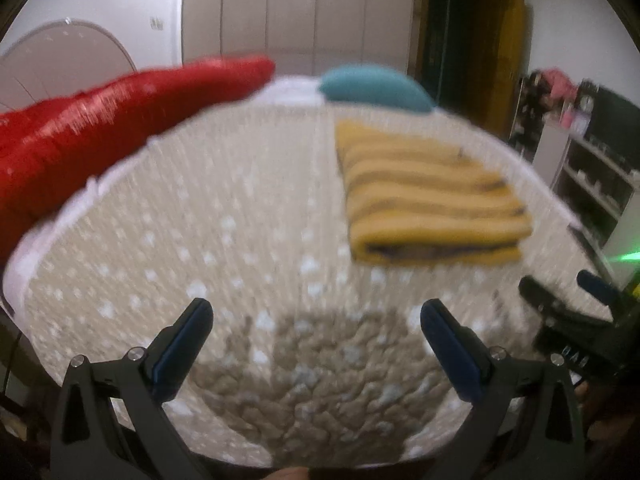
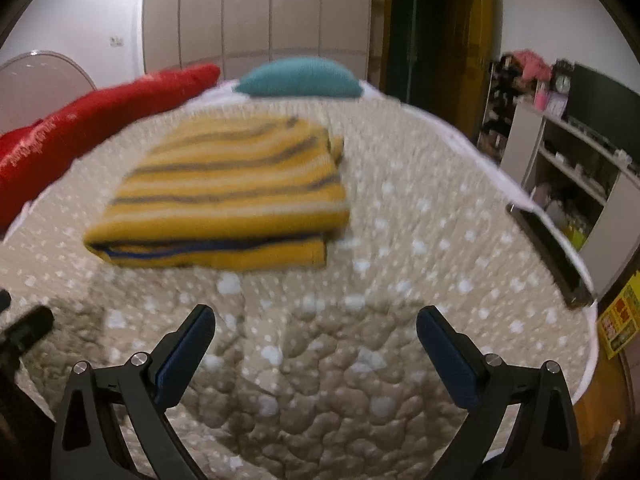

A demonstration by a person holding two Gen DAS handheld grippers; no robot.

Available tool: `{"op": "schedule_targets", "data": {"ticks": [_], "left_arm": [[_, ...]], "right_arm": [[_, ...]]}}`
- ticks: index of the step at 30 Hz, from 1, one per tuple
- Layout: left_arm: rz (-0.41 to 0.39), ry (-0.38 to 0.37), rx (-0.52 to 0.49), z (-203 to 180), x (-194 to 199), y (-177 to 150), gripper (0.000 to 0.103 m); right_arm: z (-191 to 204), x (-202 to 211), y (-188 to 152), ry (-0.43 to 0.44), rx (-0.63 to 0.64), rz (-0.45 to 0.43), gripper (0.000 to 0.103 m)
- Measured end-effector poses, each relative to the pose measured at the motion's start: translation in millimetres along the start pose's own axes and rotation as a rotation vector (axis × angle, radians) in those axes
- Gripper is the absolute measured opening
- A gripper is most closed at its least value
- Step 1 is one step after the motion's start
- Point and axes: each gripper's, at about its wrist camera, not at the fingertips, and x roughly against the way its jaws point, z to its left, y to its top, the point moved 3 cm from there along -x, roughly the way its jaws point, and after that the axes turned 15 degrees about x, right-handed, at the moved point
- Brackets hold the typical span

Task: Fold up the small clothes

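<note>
Evidently soft and light, the folded striped garment (image 2: 224, 196) lies ahead of both spread, empty tongs (image 1: 316, 324) (image 2: 316, 324); pinch its layered near edge.

Setting: home bedroom.
Bed: dotted beige quilt (image 2: 420, 216); red pillow (image 2: 100, 120) and teal pillow (image 2: 298, 78) at far edge.
Far wall: pale wardrobe doors (image 2: 256, 12).
Right side: cluttered shelves (image 2: 576, 168).

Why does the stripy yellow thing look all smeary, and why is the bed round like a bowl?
Left wrist view: the folded yellow striped garment and the dotted bedspread are streaked by motion blur; the left hand-held gripper stays sharp. Right wrist view: the same smear on the garment; the fisheye lens bends the bed's edges round, with black corners.
</note>
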Motion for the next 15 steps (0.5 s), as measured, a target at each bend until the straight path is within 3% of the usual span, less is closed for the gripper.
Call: {"op": "schedule_targets", "data": {"ticks": [6, 15], "left_arm": [[-0.046, -0.04, -0.01, -4.8, 27.3, 10.6, 0.103], [0.034, 0.01, 0.004, -1.2, 12.2, 4.3, 0.103]], "right_arm": [[12.2, 28.3, 18.1, -0.02, 0.075, -0.096, 0.102], [22.0, 27.9, 19.6, -0.002, 0.114, -0.091, 0.102]]}}
